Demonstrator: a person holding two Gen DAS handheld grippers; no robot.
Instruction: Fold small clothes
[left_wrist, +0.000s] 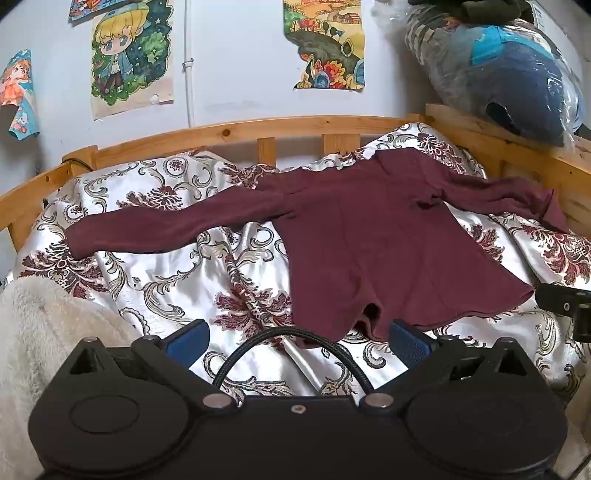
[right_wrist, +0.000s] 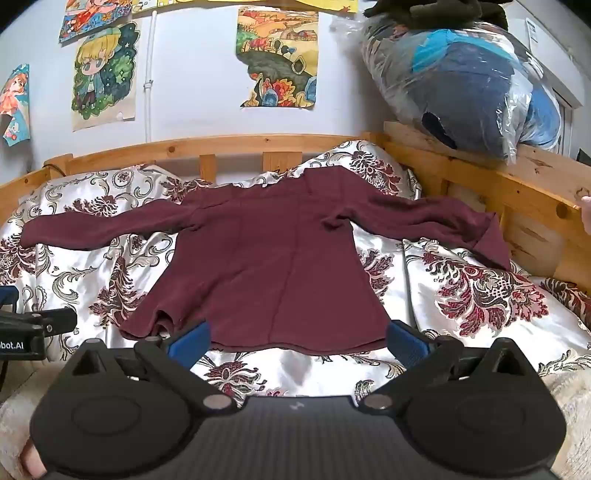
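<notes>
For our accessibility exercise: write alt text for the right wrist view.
A maroon long-sleeved top lies spread flat, sleeves out, on a floral satin bedspread in a wooden bed frame. The open right gripper frames its hem, holding nothing.

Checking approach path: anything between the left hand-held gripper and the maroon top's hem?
Only bare floral bedspread; left wrist view shows left hand-held gripper open, just short of the maroon top.

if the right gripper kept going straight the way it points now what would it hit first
Most likely the near hem of the maroon top, spread flat on the floral bedspread. The right gripper has open, empty jaws; depth is unclear.
</notes>
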